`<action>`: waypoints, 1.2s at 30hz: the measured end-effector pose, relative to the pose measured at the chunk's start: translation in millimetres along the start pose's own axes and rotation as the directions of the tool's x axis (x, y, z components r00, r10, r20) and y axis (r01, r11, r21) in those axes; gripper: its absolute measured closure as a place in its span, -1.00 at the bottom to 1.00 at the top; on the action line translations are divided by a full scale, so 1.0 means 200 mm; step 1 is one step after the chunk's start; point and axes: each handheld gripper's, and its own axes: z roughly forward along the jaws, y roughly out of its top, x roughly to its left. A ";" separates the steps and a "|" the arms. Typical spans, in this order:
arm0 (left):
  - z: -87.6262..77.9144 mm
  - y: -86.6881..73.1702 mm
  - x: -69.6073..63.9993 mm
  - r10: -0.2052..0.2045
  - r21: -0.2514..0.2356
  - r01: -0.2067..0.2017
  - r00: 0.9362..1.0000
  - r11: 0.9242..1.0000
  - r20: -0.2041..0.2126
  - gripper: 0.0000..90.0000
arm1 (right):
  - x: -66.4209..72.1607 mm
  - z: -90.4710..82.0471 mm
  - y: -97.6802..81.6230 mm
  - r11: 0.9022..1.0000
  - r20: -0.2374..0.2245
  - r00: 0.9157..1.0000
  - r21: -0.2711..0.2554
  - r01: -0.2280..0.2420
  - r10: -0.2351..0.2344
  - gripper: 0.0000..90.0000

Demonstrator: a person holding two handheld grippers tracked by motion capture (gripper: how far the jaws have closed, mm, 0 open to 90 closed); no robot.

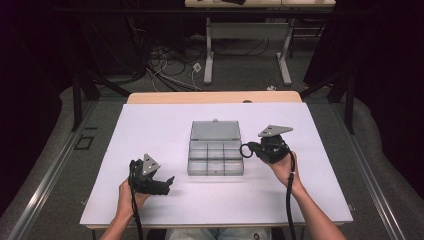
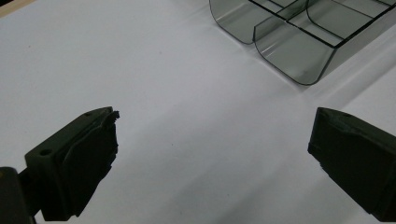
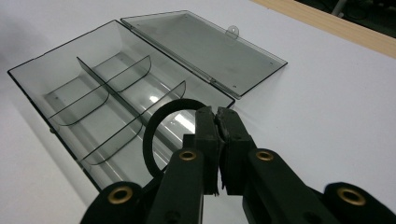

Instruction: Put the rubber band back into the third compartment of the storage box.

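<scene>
The right gripper (image 3: 217,119) pinched a black ring (image 3: 156,135) at the compartment box's (image 1: 215,159) three o'clock. The left gripper (image 2: 212,140), at its eight o'clock, gaped wide and empty.

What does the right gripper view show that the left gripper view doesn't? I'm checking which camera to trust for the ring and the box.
Right gripper view alone: the right gripper shut on a black ring, the box's flat-open lid with its small tab, and the table's wooden edge.

Left gripper view alone: the left gripper, fingers wide apart with nothing between them, over bare white tabletop.

Both: the clear grey divided box with empty compartments on the white surface; the left gripper view catches just its rounded corner.
</scene>
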 end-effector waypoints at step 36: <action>0.01 0.00 -0.01 -0.002 0.001 0.002 1.000 1.000 -0.004 -0.98 | -0.03 0.18 0.07 1.000 0.015 1.000 0.022 -0.018 0.017 0.96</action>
